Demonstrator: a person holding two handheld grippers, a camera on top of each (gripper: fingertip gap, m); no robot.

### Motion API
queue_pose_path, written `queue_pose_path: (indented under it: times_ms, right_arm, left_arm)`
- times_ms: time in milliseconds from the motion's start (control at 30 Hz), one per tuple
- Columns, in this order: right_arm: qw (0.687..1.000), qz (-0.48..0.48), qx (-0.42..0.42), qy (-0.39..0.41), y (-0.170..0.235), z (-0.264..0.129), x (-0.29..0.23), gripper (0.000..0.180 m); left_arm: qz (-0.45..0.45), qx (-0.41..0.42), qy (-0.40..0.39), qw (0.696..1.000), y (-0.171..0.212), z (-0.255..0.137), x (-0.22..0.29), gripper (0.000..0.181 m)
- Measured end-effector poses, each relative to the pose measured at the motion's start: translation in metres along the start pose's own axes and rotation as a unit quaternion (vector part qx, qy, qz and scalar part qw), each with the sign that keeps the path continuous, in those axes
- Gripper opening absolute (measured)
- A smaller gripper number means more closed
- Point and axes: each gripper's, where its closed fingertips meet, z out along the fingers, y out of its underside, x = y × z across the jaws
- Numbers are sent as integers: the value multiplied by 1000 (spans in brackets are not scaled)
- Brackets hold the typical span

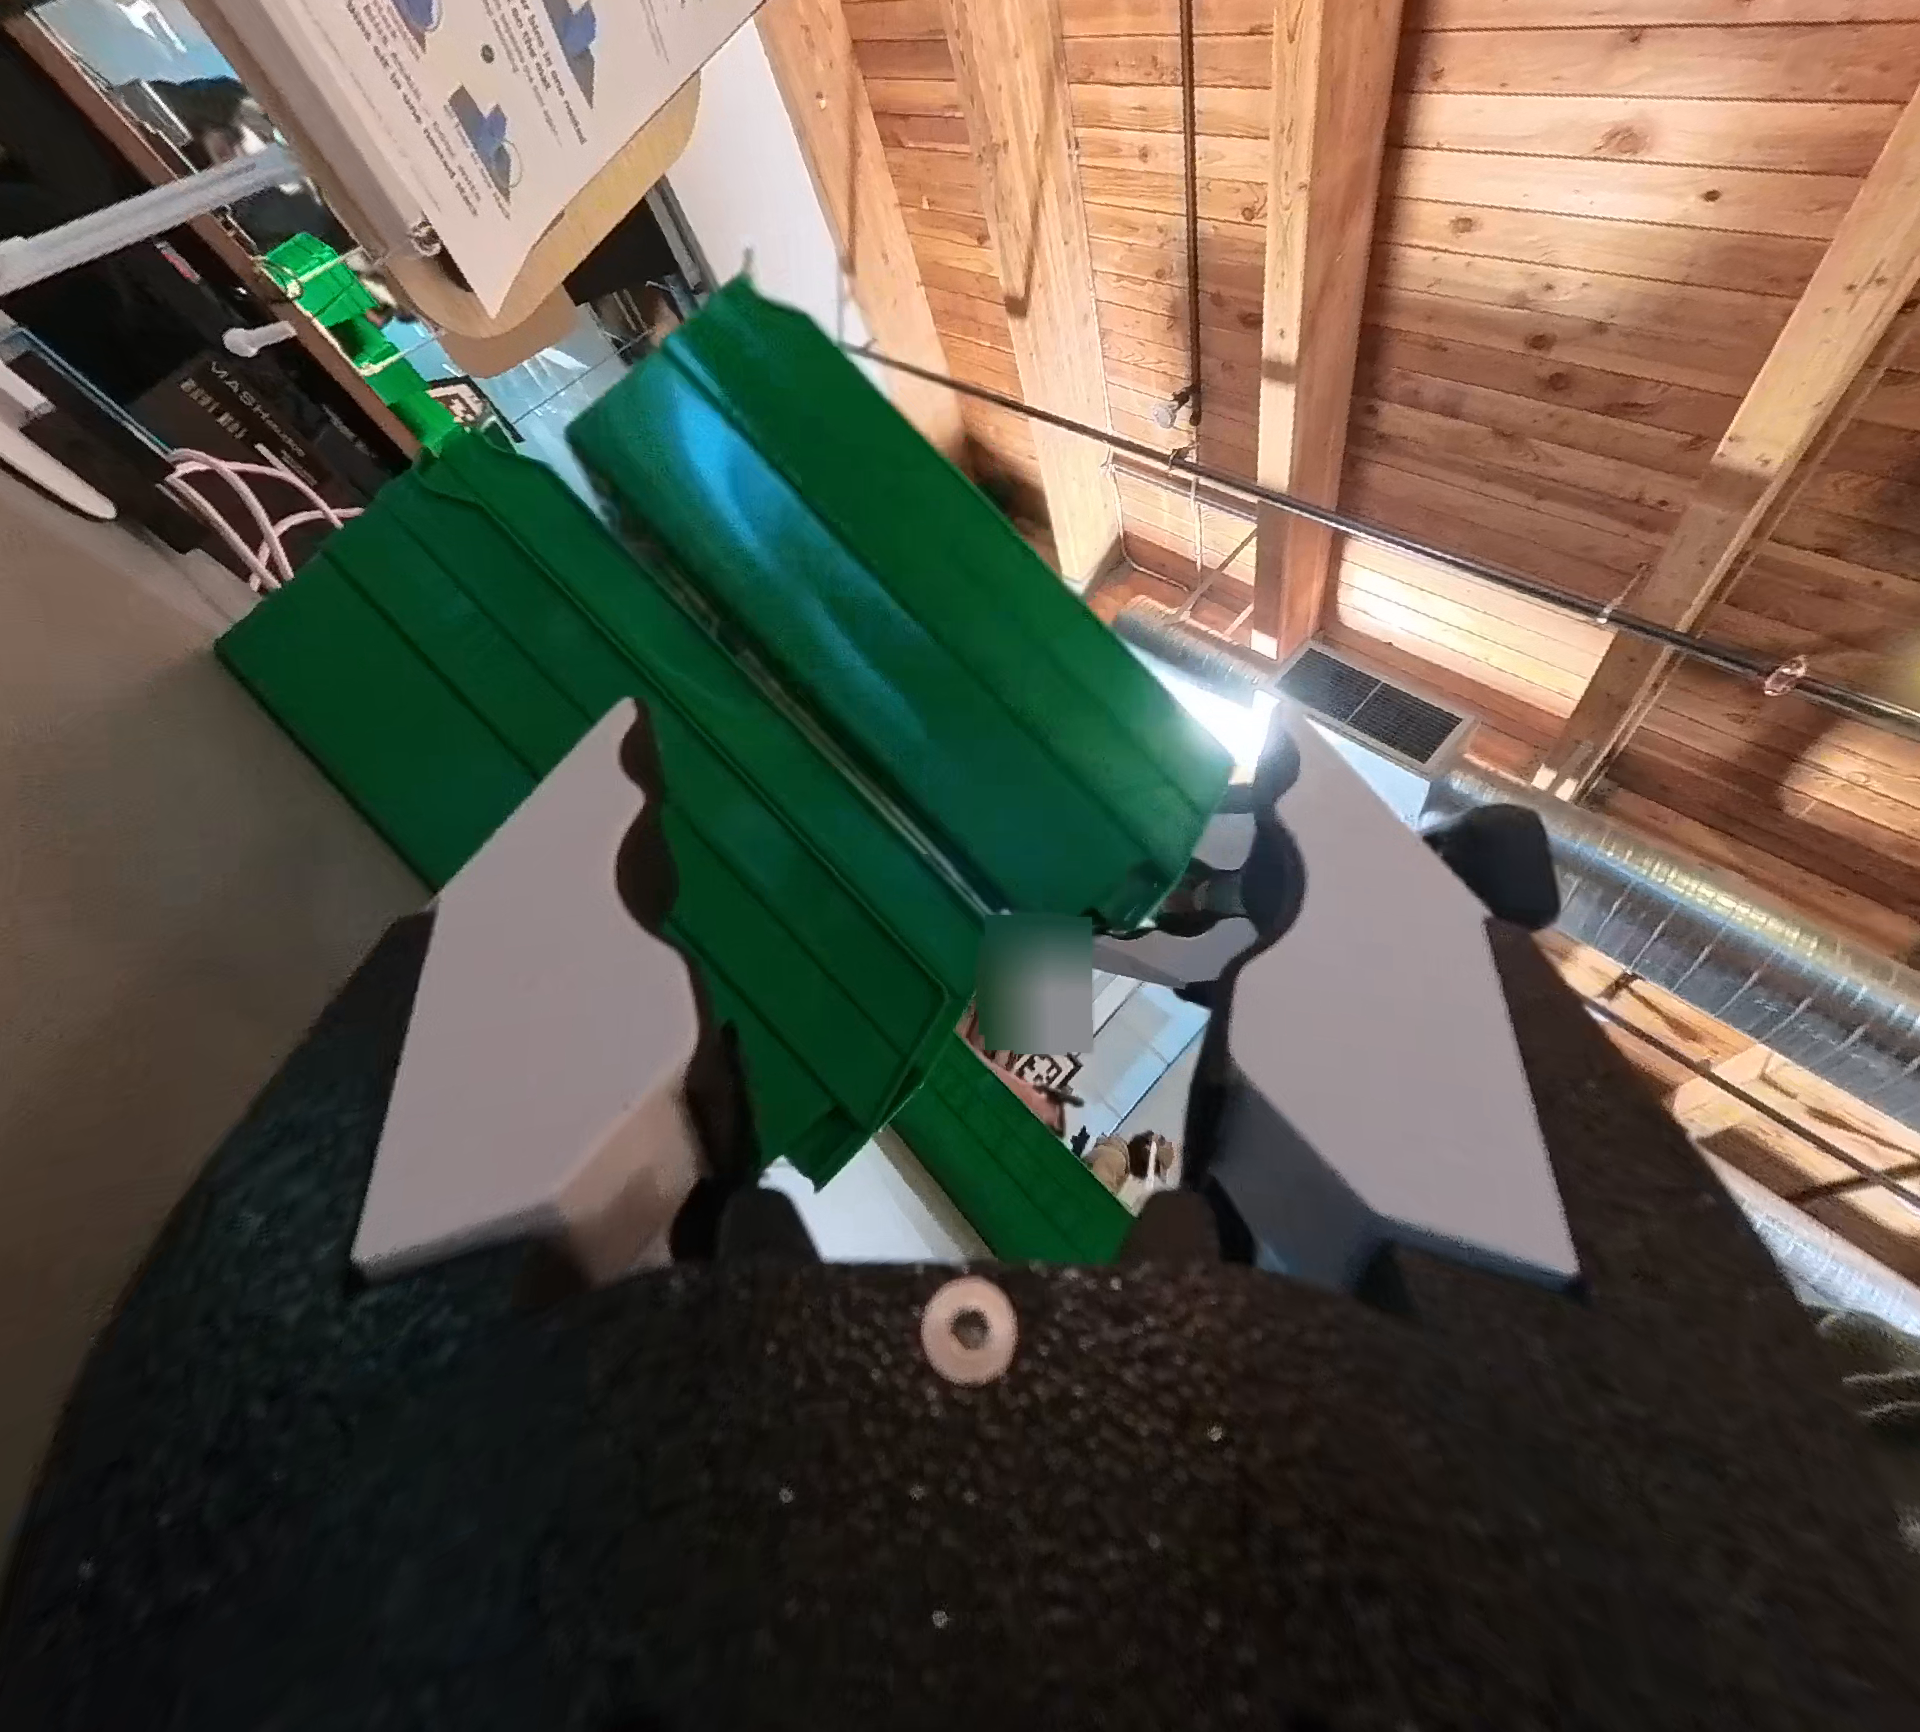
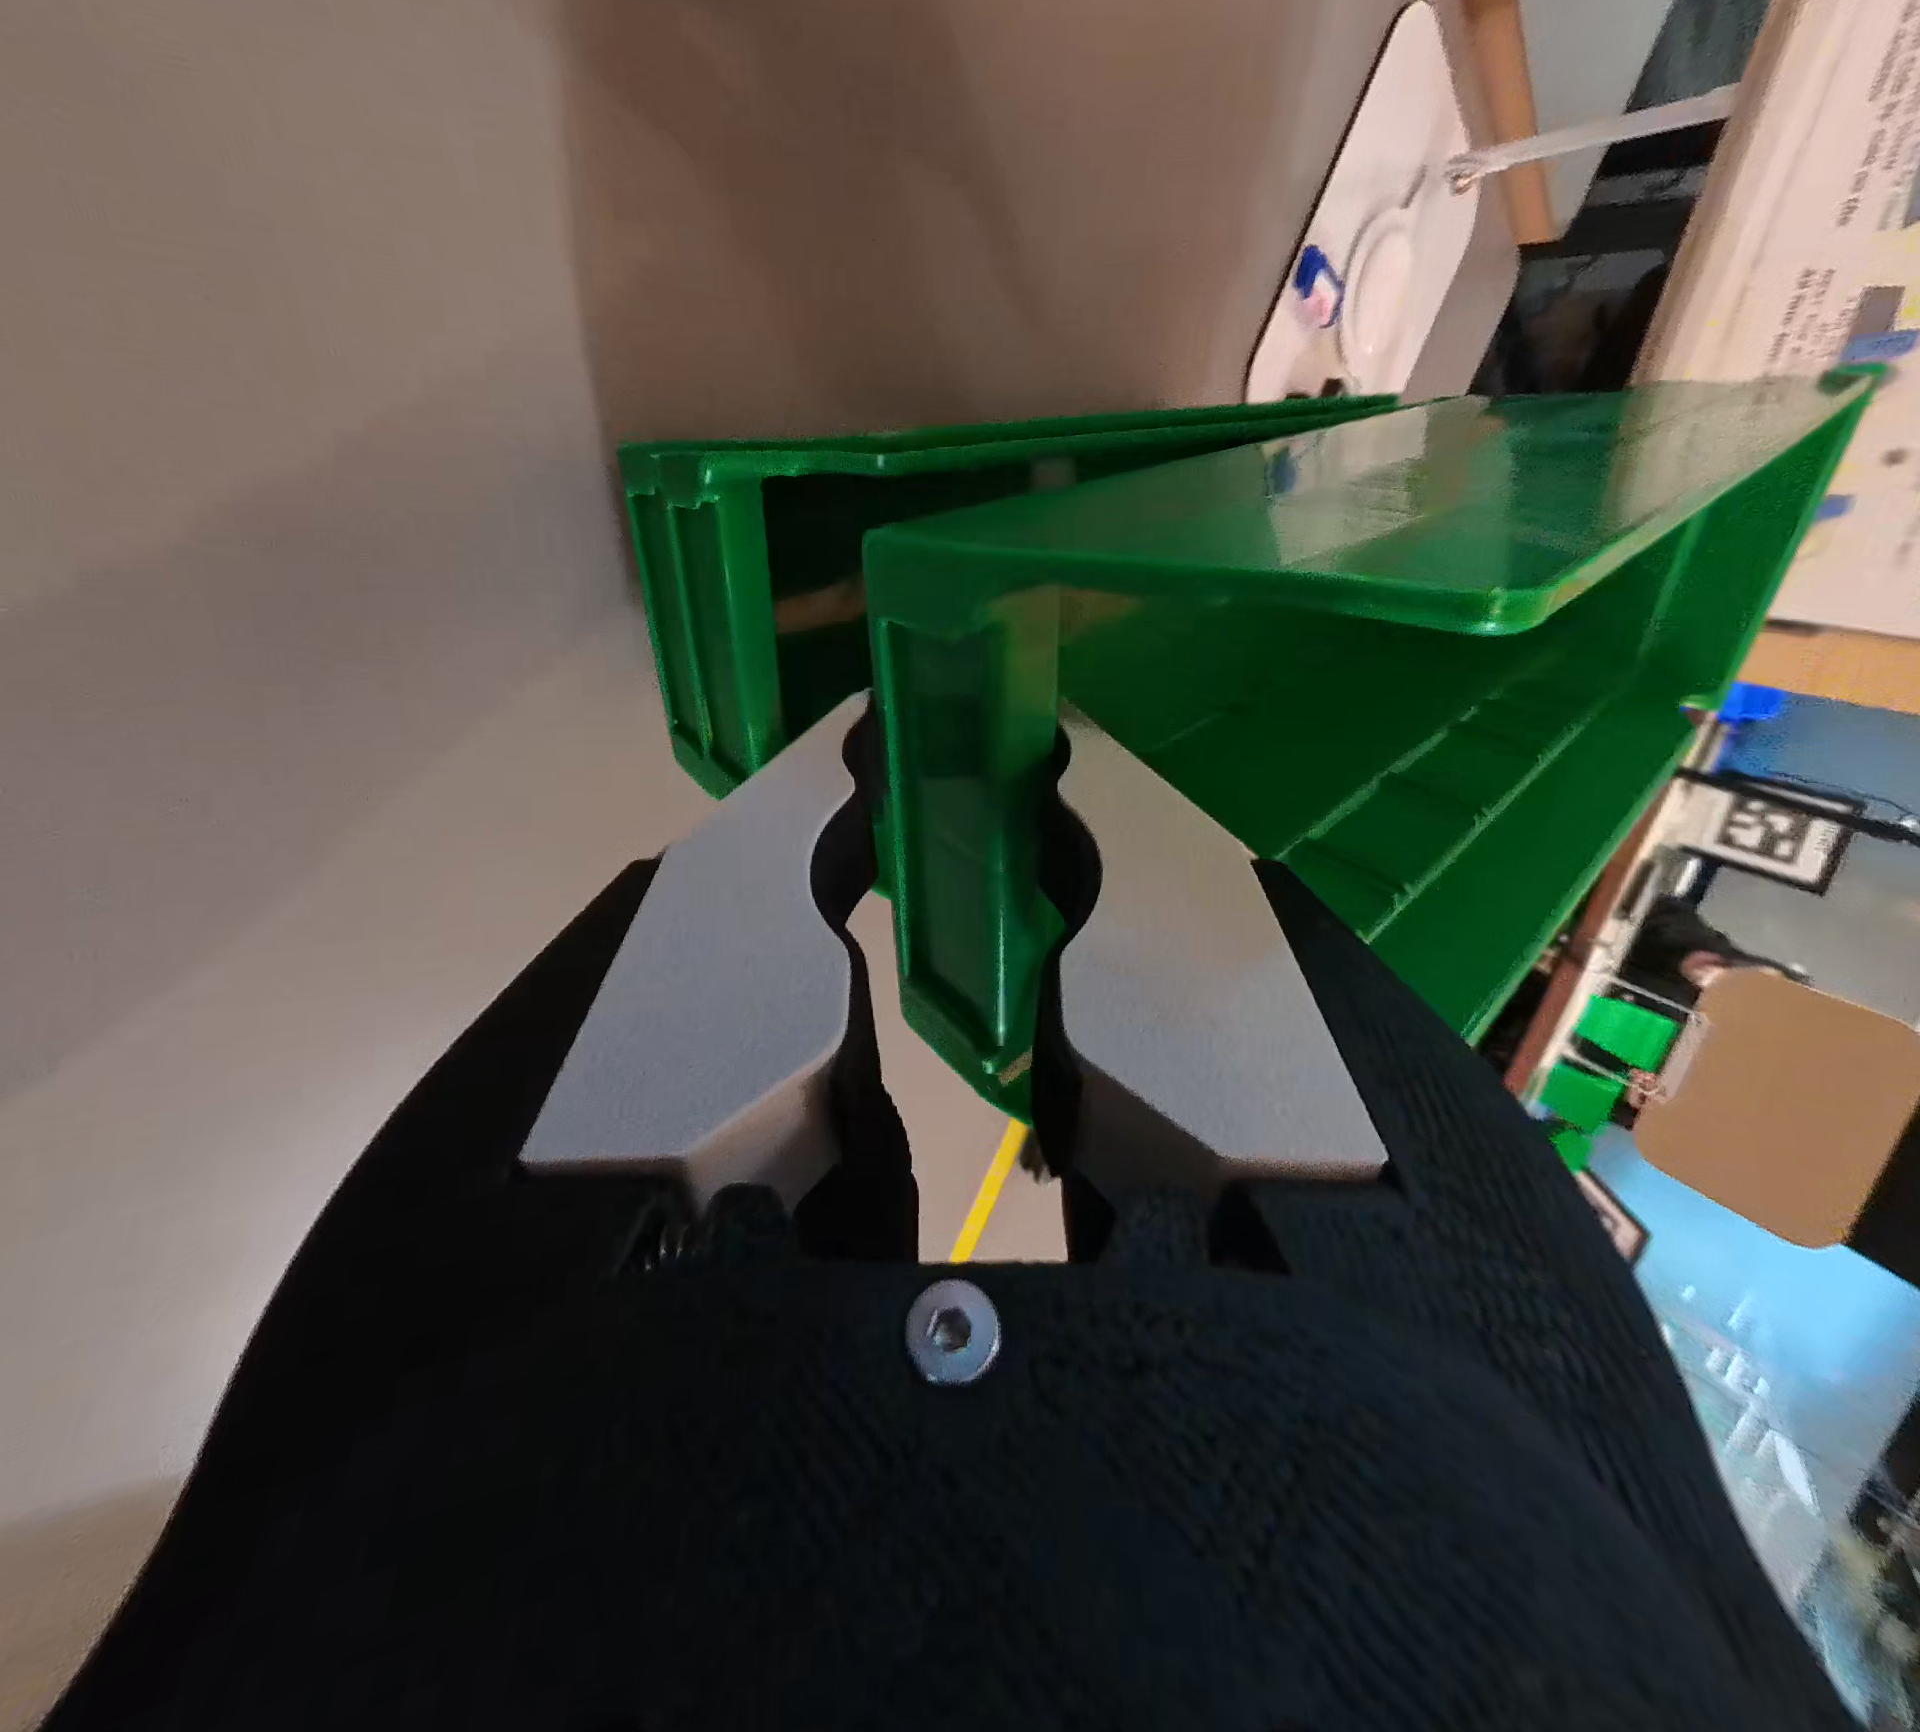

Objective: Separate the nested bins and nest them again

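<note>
Our right gripper (image 2: 961,861) is clamped on one green bin (image 2: 1403,643) (its end wall). Our left gripper (image 1: 951,851) is spread apart around the other bins (image 1: 582,674).

Each gripper has a rough, grainy black plastic body with a single round screw sunk in the middle. The left gripper (image 1: 956,851) and the right gripper (image 2: 961,809) each carry two flat grey wedge-shaped fingers (image 1: 540,986) lined with wavy black pads (image 2: 847,851).
</note>
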Motion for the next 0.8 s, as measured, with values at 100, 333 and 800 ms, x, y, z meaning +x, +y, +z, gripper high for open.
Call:
queue_pose_path:
  times_ms: [100,333,800]
  right_arm:
    - [1000,-6,-20,-5,3,12,-1,25]
    - [1000,-15,-18,-14,1,33,-9,25]
    - [999,21,24,-22,1,58,-28,29]
  left_arm:
    - [-4,2,-2,1000,-1,0,-1,111]
    - [-14,0,-1,1000,0,0,-2,113]
    - [-6,-2,-5,1000,1,0,-3,113]
